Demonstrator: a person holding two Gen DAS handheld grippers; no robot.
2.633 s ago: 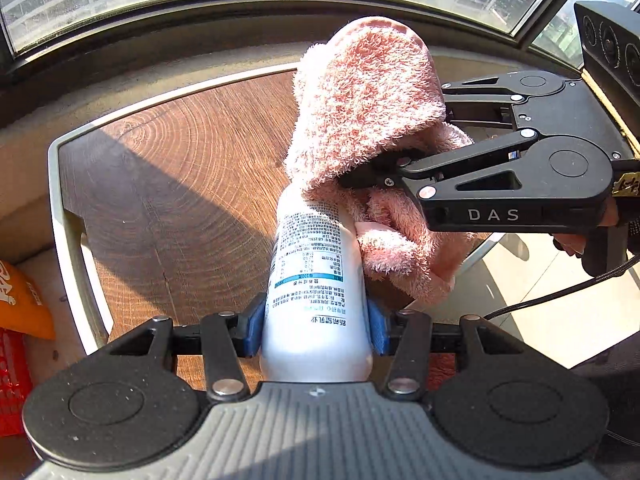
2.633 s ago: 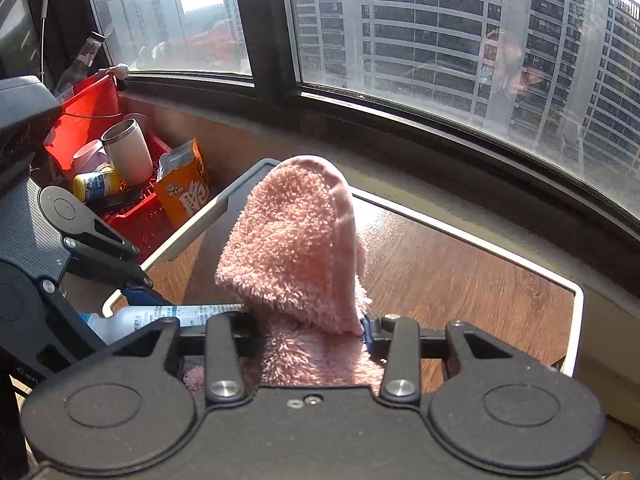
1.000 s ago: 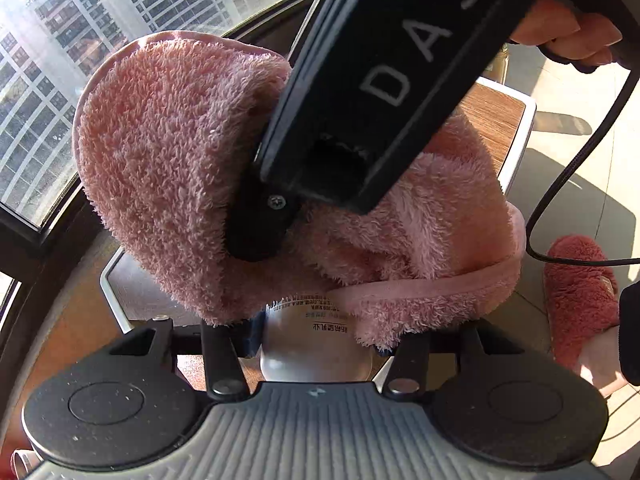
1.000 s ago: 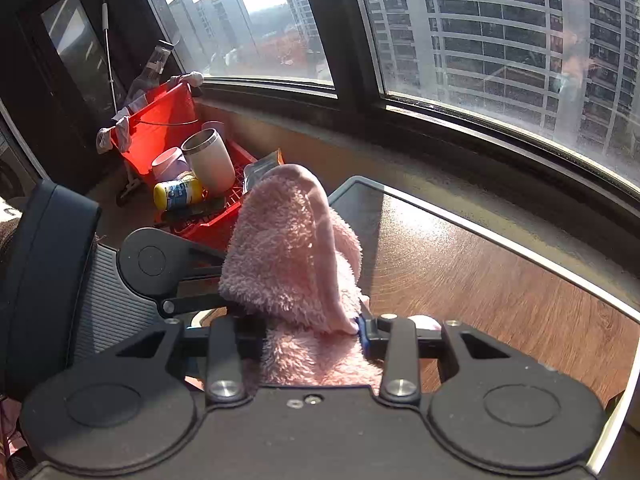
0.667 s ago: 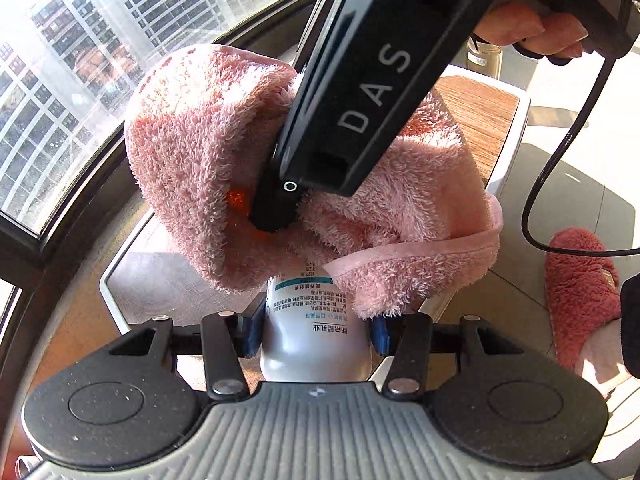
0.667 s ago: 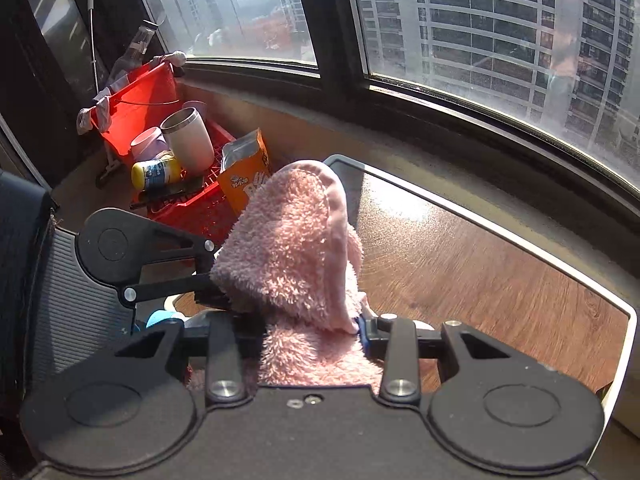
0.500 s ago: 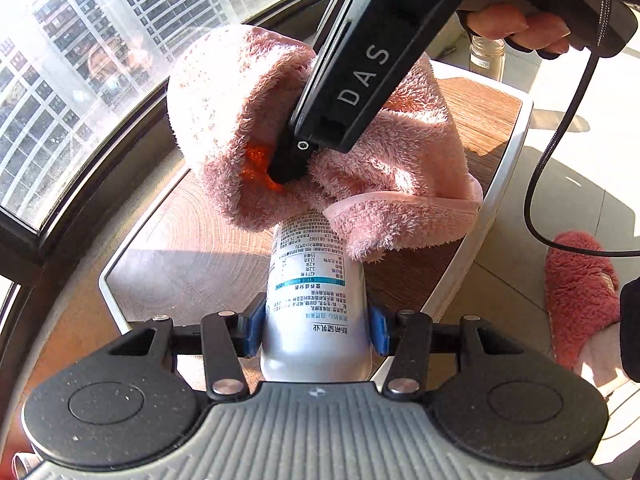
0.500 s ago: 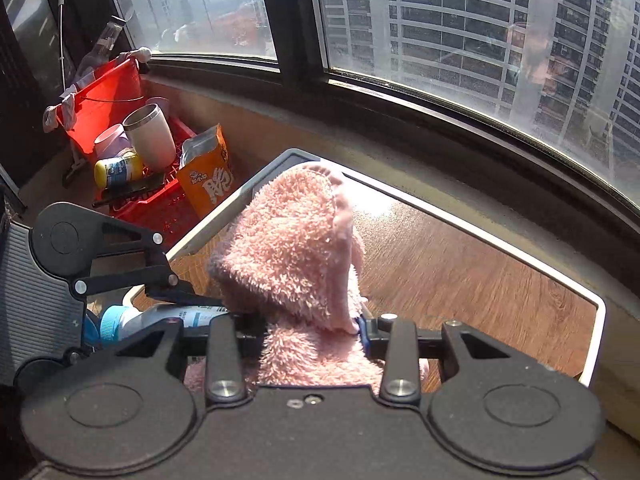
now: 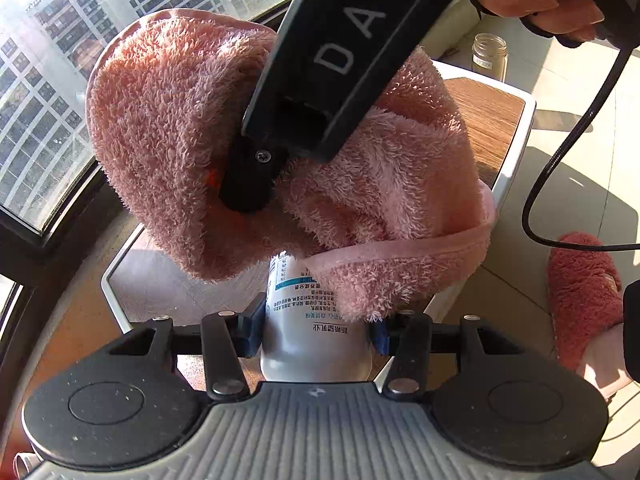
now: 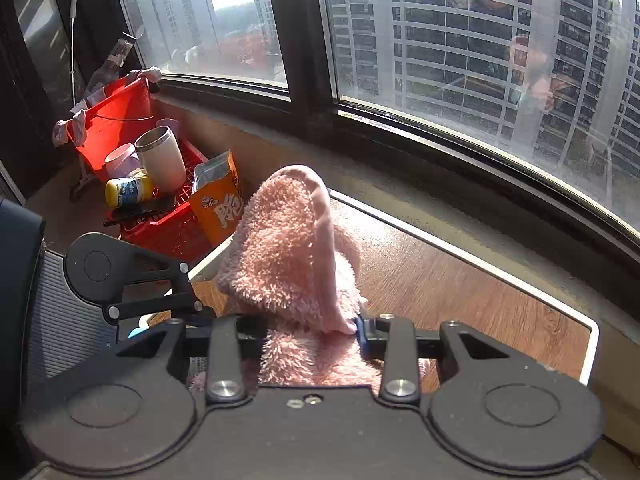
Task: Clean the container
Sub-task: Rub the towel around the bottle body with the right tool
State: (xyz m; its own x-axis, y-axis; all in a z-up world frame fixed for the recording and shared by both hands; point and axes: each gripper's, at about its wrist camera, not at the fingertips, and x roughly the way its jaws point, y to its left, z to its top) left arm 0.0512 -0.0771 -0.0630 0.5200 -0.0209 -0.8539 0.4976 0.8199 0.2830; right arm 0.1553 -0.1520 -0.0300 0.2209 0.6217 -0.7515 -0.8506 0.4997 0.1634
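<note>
Half a second ago the fluffy pink terry cloth (image 9: 360,184) sat near the top of the white plastic bottle with printed label text (image 9: 312,320); it has since slid down over most of it, so only the lower part of the bottle shows. The left gripper (image 9: 316,332) is pressed together on that bottle, its blue pads (image 9: 256,330) against both sides, holding it up above the wood-grain table with a white rim (image 10: 480,292). The right gripper (image 10: 310,330) pinches the cloth, which bunches up between its fingers and drapes over the bottle. A hand (image 9: 536,4) grips the right tool's handle. Left of the table stands a red plastic crate (image 10: 160,228) with cups and an orange snack bag (image 10: 218,206).
</note>
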